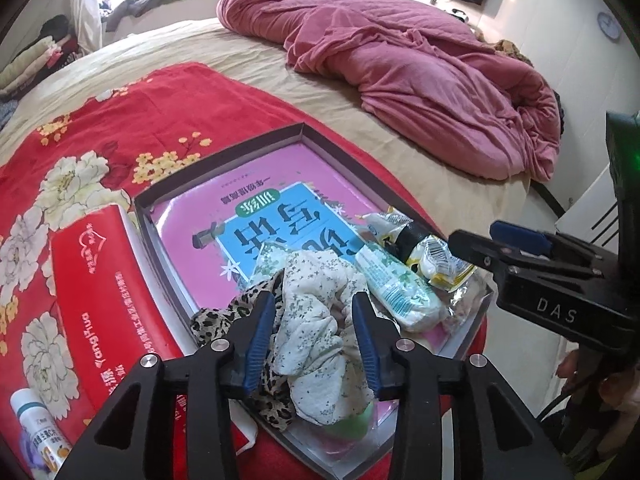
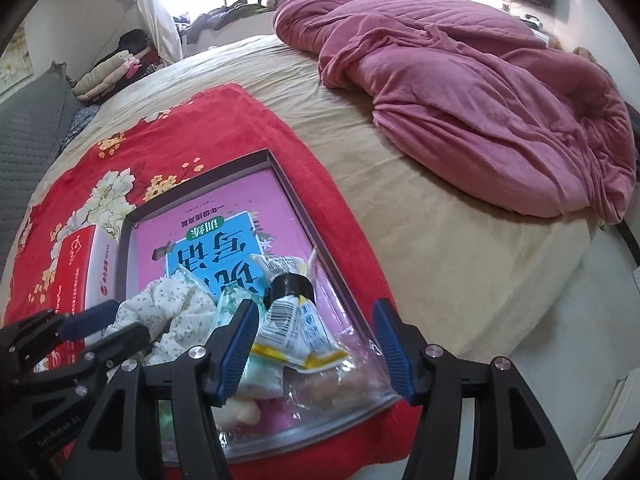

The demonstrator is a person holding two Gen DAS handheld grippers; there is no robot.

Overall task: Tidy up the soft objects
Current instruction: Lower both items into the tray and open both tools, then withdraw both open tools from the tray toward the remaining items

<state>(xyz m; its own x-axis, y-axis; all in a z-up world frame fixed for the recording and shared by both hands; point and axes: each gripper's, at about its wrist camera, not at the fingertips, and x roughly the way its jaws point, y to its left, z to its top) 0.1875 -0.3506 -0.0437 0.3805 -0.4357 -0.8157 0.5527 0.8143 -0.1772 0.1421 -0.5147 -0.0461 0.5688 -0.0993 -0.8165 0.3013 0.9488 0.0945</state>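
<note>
Lying bunched at the near end of the shallow grey tray (image 1: 224,151) is one cream floral cloth (image 1: 316,320), on top of one leopard-print cloth (image 1: 224,312); the tray sits on a red flowered blanket (image 1: 100,128) spread over the bed (image 1: 328,92). Just right of the cloth: one pale green-and-white packet (image 1: 396,284) and one yellow-edged white tube (image 1: 432,256) with a black cap and a barcode; its small print is unreadable. The tray floor carries a pink and blue printed sheet with large Chinese characters, upside down to the cameras. Left of the tray stands one red box (image 1: 100,280), partly lettered "YongFuo". One small white bottle (image 1: 36,432) at lower left, label too blurred to read. Left claw (image 1: 314,340) points steeply down, jaws released, standing either side of the floral cloth with the pads not pressing. Right claw (image 2: 316,350), body marked "DAS", also angled down, jaws released over the tube and packet, gripping nothing. One heaped pink quilt (image 1: 420,72) lies further up the bed.
</note>
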